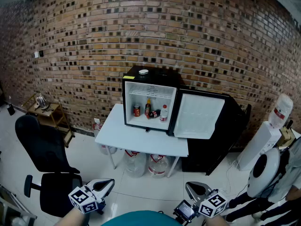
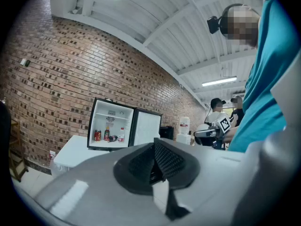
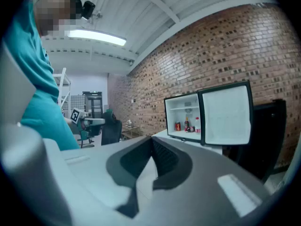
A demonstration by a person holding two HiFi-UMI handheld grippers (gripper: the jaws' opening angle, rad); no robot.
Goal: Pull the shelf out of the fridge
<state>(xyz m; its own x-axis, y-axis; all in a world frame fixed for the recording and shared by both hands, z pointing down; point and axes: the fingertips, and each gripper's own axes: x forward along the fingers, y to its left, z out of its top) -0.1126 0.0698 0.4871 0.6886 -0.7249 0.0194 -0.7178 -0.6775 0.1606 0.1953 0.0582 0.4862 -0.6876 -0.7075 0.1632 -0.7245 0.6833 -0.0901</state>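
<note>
The mini fridge (image 1: 149,98) is set at the far edge of the white worktop (image 1: 141,140), with its door (image 1: 200,116) swung wide open to the right. The wire shelf (image 1: 151,92) is seated in the upper part of the fridge cavity, above a red can (image 1: 137,110) and bottles (image 1: 163,113) standing on the fridge floor. The left tongs (image 1: 109,182) and right tongs (image 1: 190,186) are held well short of the worktop. Each is closed tight, with nothing gripped.
</note>
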